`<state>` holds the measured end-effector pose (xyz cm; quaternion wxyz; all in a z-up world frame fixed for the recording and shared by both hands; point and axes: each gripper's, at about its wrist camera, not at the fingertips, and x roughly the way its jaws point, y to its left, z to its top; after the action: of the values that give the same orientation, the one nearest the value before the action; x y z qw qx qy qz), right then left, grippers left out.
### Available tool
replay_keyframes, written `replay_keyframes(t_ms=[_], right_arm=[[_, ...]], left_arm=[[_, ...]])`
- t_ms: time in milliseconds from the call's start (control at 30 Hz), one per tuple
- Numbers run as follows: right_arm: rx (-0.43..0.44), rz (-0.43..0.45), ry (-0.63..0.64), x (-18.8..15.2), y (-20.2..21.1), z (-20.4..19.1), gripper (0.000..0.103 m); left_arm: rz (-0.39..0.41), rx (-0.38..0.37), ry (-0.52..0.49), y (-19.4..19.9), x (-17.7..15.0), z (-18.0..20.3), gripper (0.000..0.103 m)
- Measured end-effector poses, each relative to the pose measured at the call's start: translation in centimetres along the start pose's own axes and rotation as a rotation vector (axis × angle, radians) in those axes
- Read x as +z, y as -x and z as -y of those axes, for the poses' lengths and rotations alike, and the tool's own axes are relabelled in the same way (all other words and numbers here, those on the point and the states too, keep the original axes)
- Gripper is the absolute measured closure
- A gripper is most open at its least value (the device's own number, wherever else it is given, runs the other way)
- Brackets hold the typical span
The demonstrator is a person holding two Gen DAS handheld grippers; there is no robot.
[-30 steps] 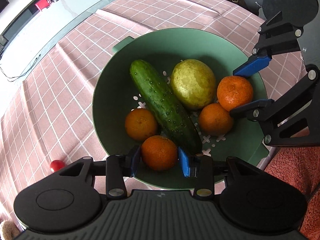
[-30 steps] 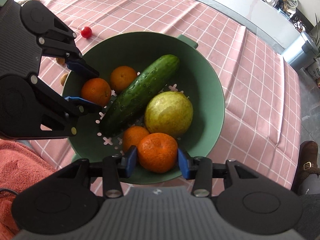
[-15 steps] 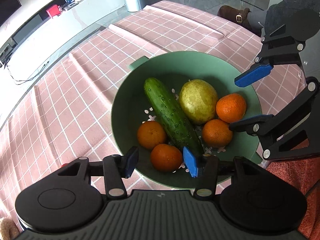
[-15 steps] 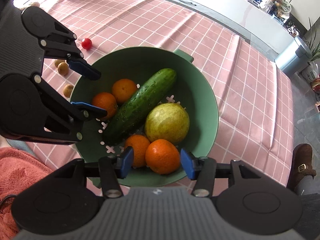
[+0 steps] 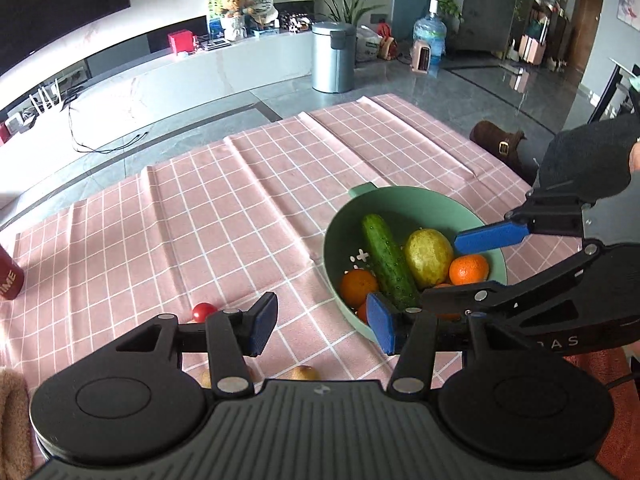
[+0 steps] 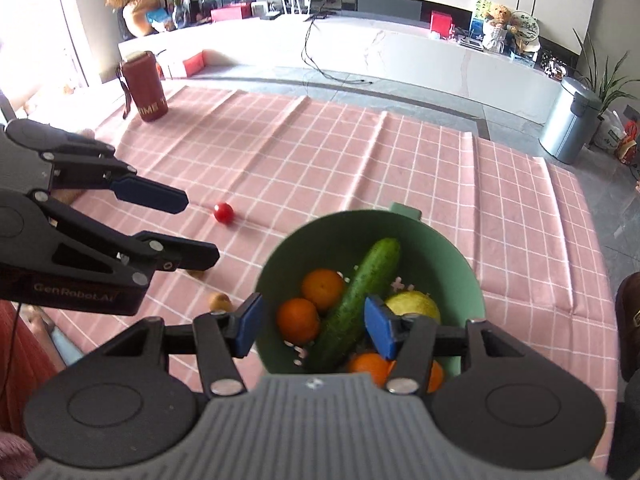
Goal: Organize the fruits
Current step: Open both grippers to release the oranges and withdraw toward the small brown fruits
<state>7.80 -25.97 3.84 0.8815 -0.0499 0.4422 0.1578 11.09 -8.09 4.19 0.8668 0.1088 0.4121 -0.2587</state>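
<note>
A green bowl (image 5: 404,200) (image 6: 460,264) on the pink checked cloth holds a cucumber (image 5: 386,256) (image 6: 360,300), a yellow-green pear (image 5: 428,256) (image 6: 416,304) and several oranges (image 5: 469,269) (image 6: 323,289). My left gripper (image 5: 322,328) is open and empty, raised left of the bowl; it also shows in the right wrist view (image 6: 192,224). My right gripper (image 6: 312,326) is open and empty above the bowl's near side; it shows in the left wrist view (image 5: 472,264).
A cherry tomato (image 5: 204,311) (image 6: 223,213) lies on the cloth left of the bowl. Small brown fruits (image 5: 305,372) (image 6: 219,301) lie near the front edge. A red bottle (image 6: 145,86) stands at the far left. A red towel (image 5: 616,400) lies beside the bowl.
Both grippers have let go of the oranges, opened and risen away from the bowl. The left one has swung left and tilted up toward the room.
</note>
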Motion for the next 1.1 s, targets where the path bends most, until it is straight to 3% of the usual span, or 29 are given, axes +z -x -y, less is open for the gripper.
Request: replay_keyframes(t_ms=[267,500,700,833,1100], right_arm=[[0.060,0.112,-0.161,-1.1,-1.0,-5.5,0.050],[0.036,0.191,-0.240,-3.2,-2.5,-9.4,0.050],[0.005,0.188,-0.297,-4.8,-4.9,-10.8,0.050],[-0.038,0.177,-0.299,-5.4,-6.1,-11.2,0.052],[-0.080,0.136,-0.346,-5.4,-8.5,-10.2,0.066]], left_arm=[[0.085,0.039,0.118,2.9,-3.6,-4.6,0.042],[0.126,0.048,0.147,3.2,-7.2,-6.6,0.042],[0.127,0.013,0.181,1.2,-9.5,-7.6,0.042],[0.125,0.034,0.180,-0.5,-10.7,-8.0,0.048],[0.091,0.074,0.217,-3.4,-11.4,-8.6,0.058]])
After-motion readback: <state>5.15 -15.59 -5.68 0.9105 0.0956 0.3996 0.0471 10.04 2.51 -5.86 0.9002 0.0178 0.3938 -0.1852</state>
